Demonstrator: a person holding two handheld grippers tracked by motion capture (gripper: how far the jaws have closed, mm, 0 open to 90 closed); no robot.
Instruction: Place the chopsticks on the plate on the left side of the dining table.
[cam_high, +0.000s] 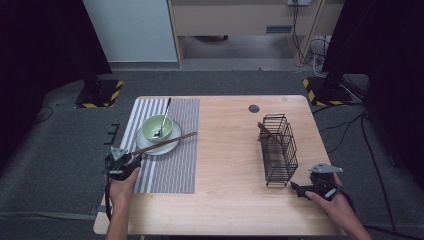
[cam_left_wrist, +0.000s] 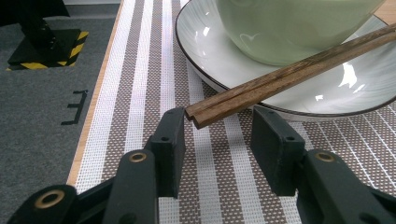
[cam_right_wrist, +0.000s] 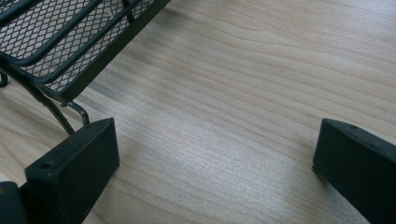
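Left hand-held gripper (cam_left_wrist: 217, 140), jaws apart, straddles the near tips of the chopsticks (cam_left_wrist: 289, 77), whose long axis runs away across the plate (cam_left_wrist: 210, 56).

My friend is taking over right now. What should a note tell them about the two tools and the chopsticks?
Left tool: open, jaws on either side of the near ends of the chopsticks, not closed on them yet.
Right tool: open, holding nothing, over bare table beside the near end of the black wire basket.
Things: the chopsticks lean on the rim of the white plate on the striped mat; a green bowl with a spoon sits on the plate. One brown stick already rests in the basket.
Left to do: close on the chopsticks and lift them, probably toward the basket.
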